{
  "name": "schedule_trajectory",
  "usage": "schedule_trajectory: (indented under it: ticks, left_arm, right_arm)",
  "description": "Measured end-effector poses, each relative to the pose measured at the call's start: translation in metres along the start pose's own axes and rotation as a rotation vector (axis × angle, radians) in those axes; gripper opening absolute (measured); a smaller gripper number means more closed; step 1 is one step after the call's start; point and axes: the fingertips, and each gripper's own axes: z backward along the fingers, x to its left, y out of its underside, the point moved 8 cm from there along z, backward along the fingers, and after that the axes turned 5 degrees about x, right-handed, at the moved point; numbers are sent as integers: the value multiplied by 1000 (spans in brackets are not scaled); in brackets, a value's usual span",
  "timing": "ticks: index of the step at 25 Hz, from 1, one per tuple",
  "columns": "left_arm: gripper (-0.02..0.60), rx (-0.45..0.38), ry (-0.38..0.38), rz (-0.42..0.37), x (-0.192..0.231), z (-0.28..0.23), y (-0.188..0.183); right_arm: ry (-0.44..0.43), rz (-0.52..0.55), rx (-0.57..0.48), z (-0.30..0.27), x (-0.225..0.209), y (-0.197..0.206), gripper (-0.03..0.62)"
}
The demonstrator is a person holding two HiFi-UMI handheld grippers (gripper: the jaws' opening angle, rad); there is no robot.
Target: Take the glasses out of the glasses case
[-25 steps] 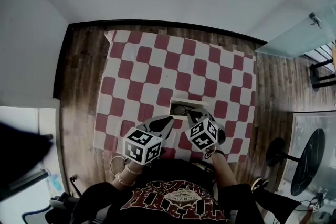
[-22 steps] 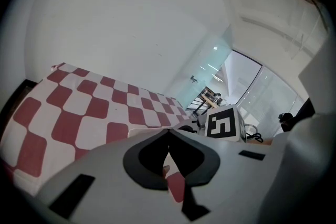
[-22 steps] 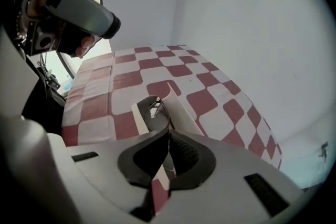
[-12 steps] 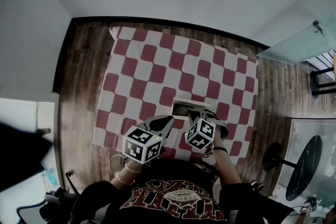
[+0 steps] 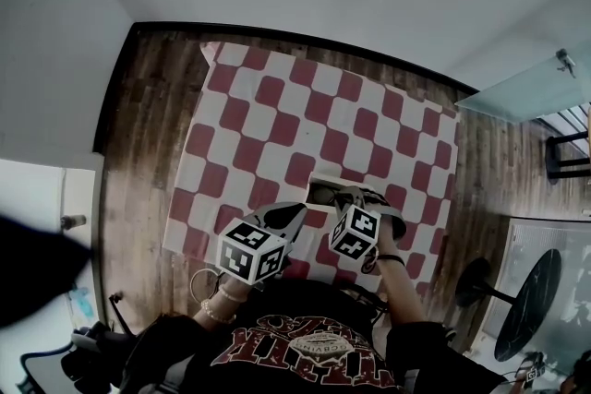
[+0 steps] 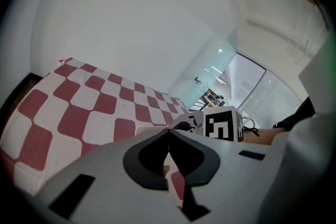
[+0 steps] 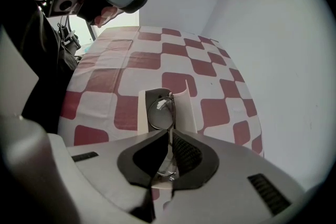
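An open cream glasses case [image 7: 185,103] with a dark lining lies on the red and white checked cloth [image 5: 277,120], near its front edge [image 5: 319,183]. Thin metal-rimmed glasses [image 7: 160,113] lie lengthwise in the case. My right gripper [image 7: 170,135] is shut on the glasses' frame at the middle, one lens ahead of the jaws and one behind. In the head view the right gripper [image 5: 343,197] sits right over the case. My left gripper [image 5: 294,213] hovers just left of the case, shut with nothing held [image 6: 168,132].
The cloth covers a table over a dark wooden floor [image 5: 138,134]. White walls close the far side. A glass panel [image 5: 536,83] and a black round stand [image 5: 522,304] are at the right. A person's torso is below the grippers.
The head view has drifted a little, so the table sits slightly lower and to the right. Both grippers stay at the case, the right one nudged slightly.
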Motion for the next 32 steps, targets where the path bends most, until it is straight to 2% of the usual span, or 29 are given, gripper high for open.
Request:
schedule_trajectory:
  ticks: [8,16,25,32]
  left_arm:
    - [9,-8,-10,13,5,1,1]
    - [9,-7,-16,27,11,2,2]
    - [9,-1,-11,33,12,1,4]
    - [9,3,2,36,11,0,7]
  right_arm:
    - [-96,20,3,2,-4,0,23]
    - [-108,48,33,-4,-5,-1,32]
    - [-94,120,121,-9,-5,-13,44]
    - [-140,92,148,-13,-11,-16,43]
